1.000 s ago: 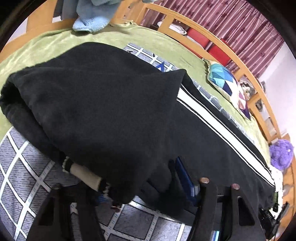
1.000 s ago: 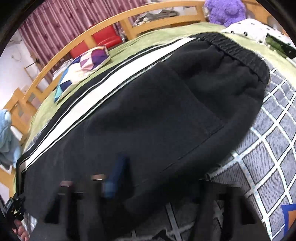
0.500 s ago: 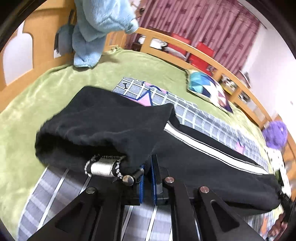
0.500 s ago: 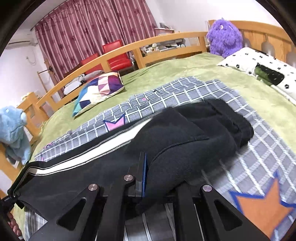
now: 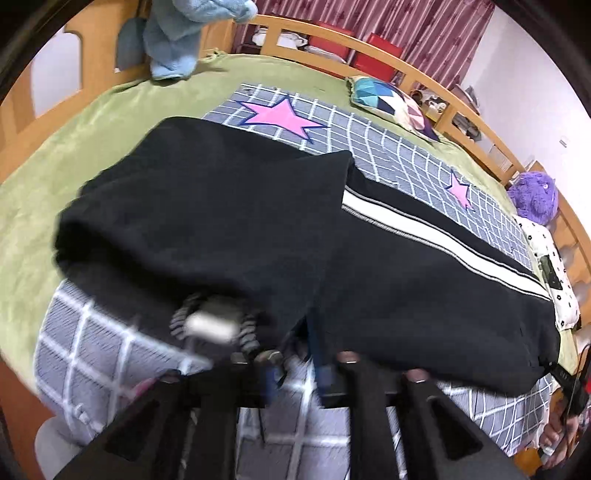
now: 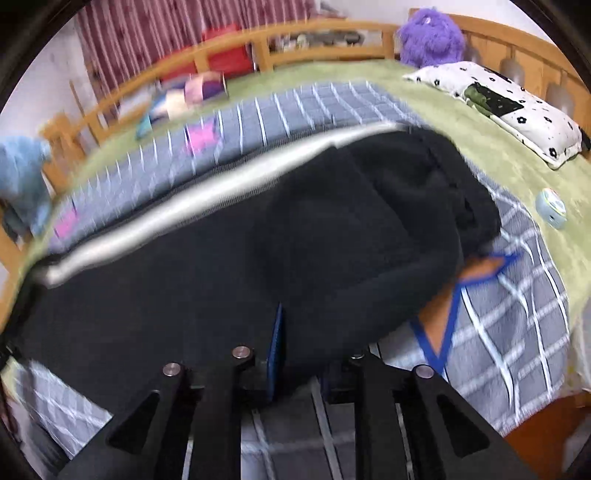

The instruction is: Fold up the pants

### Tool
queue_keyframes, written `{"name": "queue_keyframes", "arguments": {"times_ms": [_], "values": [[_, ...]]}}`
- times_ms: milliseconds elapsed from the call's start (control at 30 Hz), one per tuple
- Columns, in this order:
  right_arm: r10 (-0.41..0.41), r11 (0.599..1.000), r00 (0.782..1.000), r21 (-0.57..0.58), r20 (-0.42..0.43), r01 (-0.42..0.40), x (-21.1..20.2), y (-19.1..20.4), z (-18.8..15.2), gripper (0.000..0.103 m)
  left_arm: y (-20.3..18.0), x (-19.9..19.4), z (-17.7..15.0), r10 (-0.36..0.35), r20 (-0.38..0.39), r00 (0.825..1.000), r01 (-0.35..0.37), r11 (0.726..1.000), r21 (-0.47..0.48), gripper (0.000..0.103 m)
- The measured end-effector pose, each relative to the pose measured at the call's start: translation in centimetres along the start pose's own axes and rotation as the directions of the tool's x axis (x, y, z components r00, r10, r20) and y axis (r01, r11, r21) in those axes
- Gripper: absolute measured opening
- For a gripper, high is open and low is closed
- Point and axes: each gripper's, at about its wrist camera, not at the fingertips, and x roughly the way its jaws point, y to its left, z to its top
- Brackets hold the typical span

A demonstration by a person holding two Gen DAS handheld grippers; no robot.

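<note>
Black pants (image 5: 229, 221) with a white side stripe (image 5: 436, 236) lie lengthwise on the bed. In the left wrist view the leg end is folded over, its striped cuff (image 5: 210, 325) showing. My left gripper (image 5: 295, 354) is partly parted at the pants' near edge with black cloth between its blue pads. In the right wrist view the pants (image 6: 295, 251) show their waistband end at the right. My right gripper (image 6: 299, 350) has the near edge of the cloth between its fingers.
A grey checked blanket (image 5: 388, 147) with pink stars covers a green bedspread (image 5: 74, 122). A blue plush (image 5: 177, 37), a patterned cushion (image 5: 388, 99), a purple plush (image 6: 432, 33), a white flowered pillow (image 6: 509, 107) and a wooden rail (image 6: 303, 29) surround it.
Both grippers dropped from a lifted position back to the near edge of the bed. The pants lie flatter and closer. Both jaws look wider apart than half a second ago.
</note>
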Motion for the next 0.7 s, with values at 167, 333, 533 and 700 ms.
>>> {"name": "queue_keyframes", "arguments": {"times_ms": [167, 333, 533, 700], "values": [[-0.032, 0.999, 0.999, -0.015, 0.039, 0.032, -2.7, -0.1, -2.9, 0.030, 0.7, -3.8, -1.3, 0.058, 0.088, 0.994, -0.063, 0.996, 0.062, 0.052], [-0.004, 1.000, 0.998, 0.020, 0.069, 0.003, -4.5, 0.5, -4.3, 0.034, -0.8, -4.0, -0.9, -0.004, 0.106, 0.994, -0.009, 0.993, 0.118, 0.056], [-0.007, 1.000, 0.998, 0.019, 0.059, 0.006, -4.4, 2.2, -4.6, 0.034, -1.7, -1.0, 0.0, 0.095, 0.110, 0.989, -0.112, 0.980, 0.163, 0.058], [-0.041, 0.999, 0.998, 0.007, 0.051, 0.041, -4.2, 3.2, -4.2, 0.034, 1.0, -0.2, 3.2, 0.073, 0.161, 0.984, -0.089, 0.991, 0.098, 0.012]]}}
